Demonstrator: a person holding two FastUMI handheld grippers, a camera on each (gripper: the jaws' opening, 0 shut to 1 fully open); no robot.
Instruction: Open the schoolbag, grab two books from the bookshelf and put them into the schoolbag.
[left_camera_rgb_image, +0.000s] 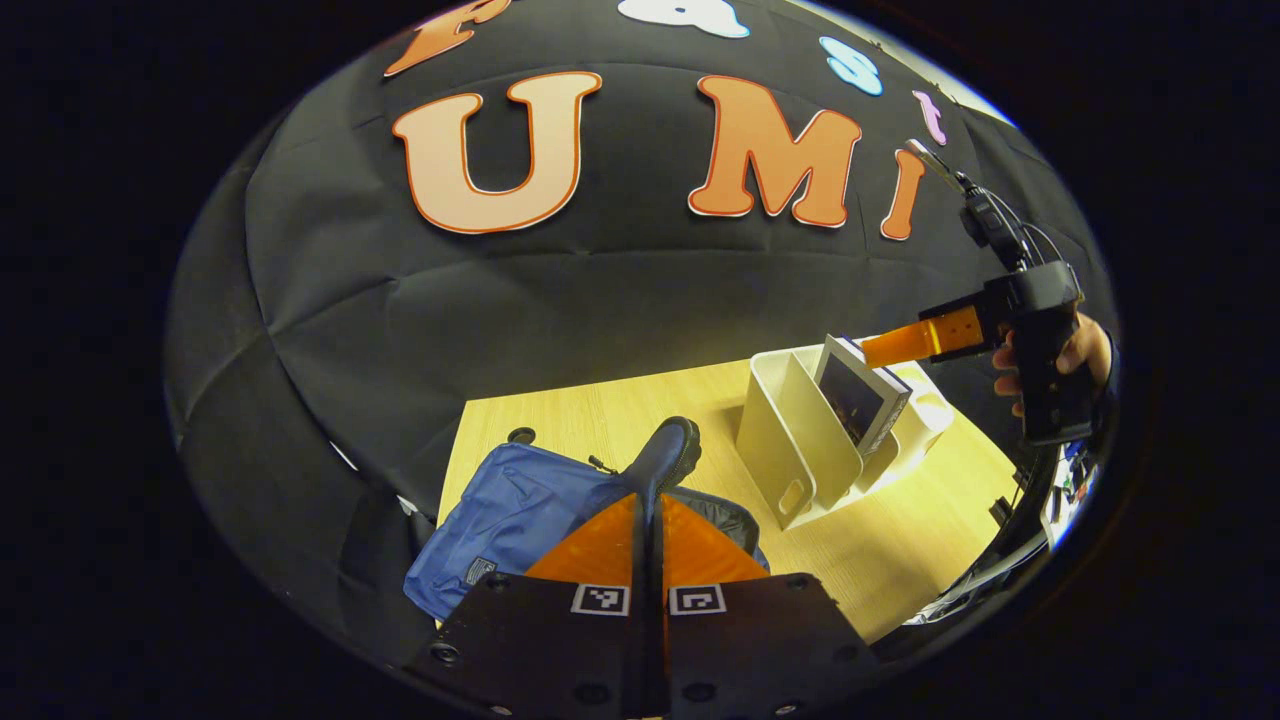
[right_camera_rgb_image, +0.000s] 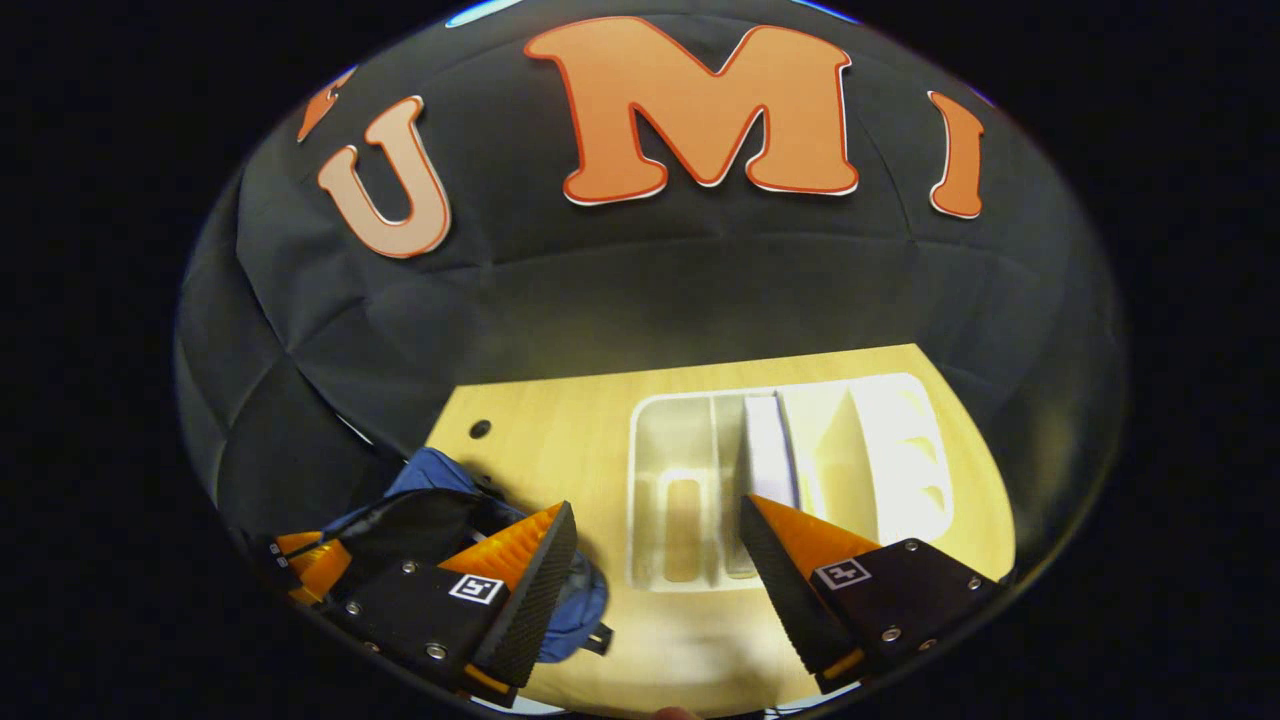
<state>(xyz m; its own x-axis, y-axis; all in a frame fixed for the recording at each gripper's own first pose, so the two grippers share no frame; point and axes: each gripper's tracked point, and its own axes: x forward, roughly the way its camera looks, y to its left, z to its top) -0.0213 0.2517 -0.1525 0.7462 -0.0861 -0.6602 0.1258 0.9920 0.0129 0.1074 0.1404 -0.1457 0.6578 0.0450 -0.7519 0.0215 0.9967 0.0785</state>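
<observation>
The left tool (left_camera_rgb_image: 650, 480) pinched the soft schoolbag (left_camera_rgb_image: 500, 520); the right tool (right_camera_rgb_image: 655, 550) was spread above the stiff book (right_camera_rgb_image: 768, 450), best taken by its top edge

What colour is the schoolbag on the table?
The schoolbag is blue, clearest in the left gripper view.

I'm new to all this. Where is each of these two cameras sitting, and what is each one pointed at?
Left gripper view: rides on the left hand-held gripper, above the blue schoolbag; its fingers meet on the bag's dark handle. The right hand-held gripper and a hand show farther off.
Right gripper view: rides on the right hand-held gripper, looking down into the white bookshelf; its fingers are spread.
Shared: table, schoolbag, bookshelf, one book.
</observation>
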